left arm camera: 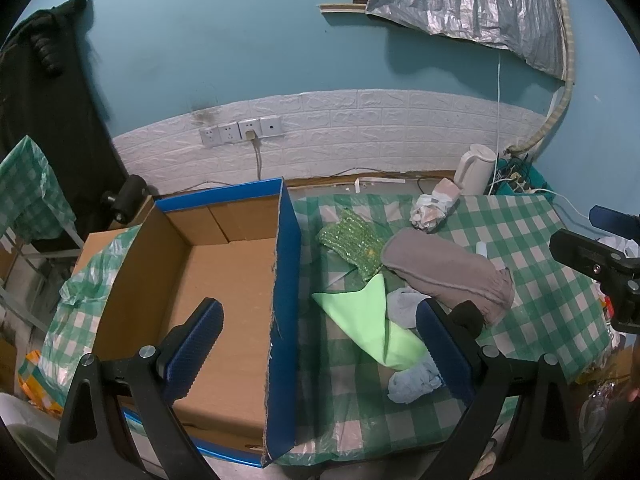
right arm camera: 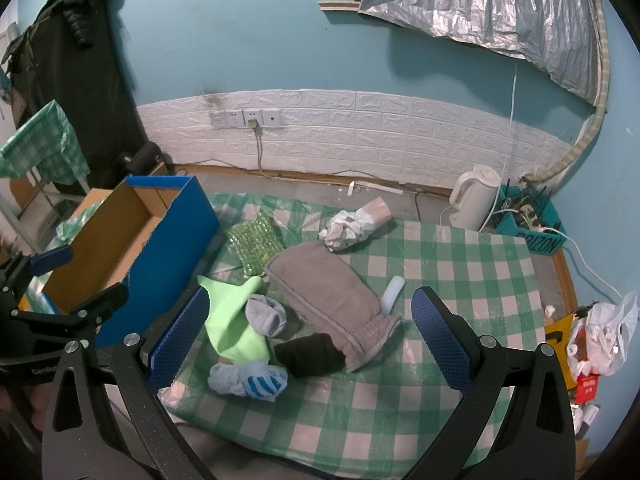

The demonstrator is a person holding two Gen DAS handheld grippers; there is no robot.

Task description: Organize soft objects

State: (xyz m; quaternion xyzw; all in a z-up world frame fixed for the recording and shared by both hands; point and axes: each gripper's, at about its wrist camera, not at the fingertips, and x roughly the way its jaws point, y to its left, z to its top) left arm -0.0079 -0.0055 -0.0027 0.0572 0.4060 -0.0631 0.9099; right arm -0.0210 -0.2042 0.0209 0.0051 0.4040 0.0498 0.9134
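On the checked tabletop [right arm camera: 460, 264], we hold both hand-held grippers wide open and empty.

At its left edge stands an empty blue cardboard box [right arm camera: 120, 232]; our left hand-held gripper [left arm camera: 320, 344] straddles the box's right wall. Just beside the box lie a sequined green piece [right arm camera: 254, 242], a light green cloth [right arm camera: 232, 320], pale socks [right arm camera: 250, 380] and a black sock [right arm camera: 310, 354], the latter touching a grey towel [right arm camera: 324, 284]. Our right hand-held gripper [right arm camera: 310, 334] hangs above this pile.
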